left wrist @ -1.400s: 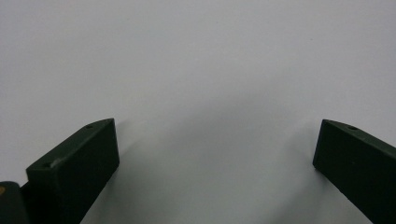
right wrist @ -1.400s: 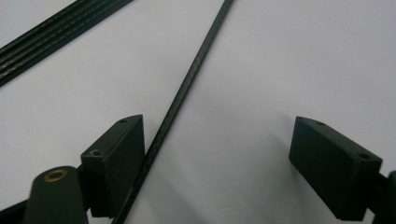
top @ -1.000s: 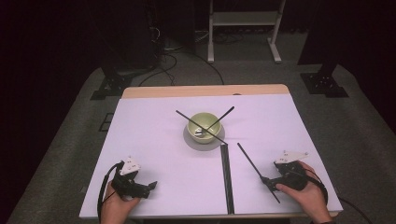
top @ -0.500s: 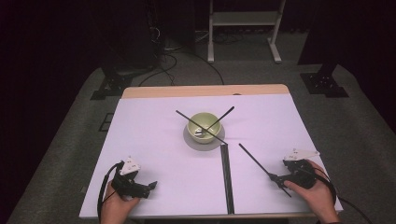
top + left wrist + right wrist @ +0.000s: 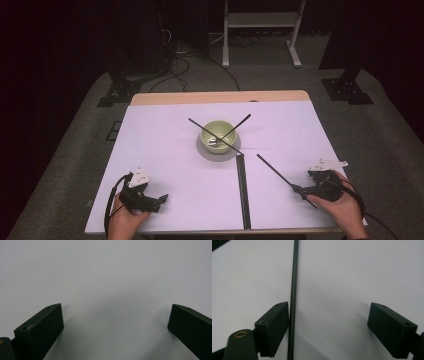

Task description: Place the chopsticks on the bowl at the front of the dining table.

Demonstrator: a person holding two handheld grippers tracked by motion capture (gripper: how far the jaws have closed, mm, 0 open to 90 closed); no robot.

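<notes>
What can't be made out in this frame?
- Bowl contents: high view, too small to identify.
- Whether the rod lies on the table or is lifted: right gripper view, unclear.
- Rod's near end: cut off by the bottom edge there.
- Left gripper body: cut off in its own view.

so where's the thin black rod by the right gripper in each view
high view: the thin black rod lies on the white table sheet, running from the right gripper up-left toward the green bowl.
right gripper view: the rod runs top to bottom beside the left jaw, jaws open.
left gripper view: not in it.
shared landmark: the white table sheet.
</notes>
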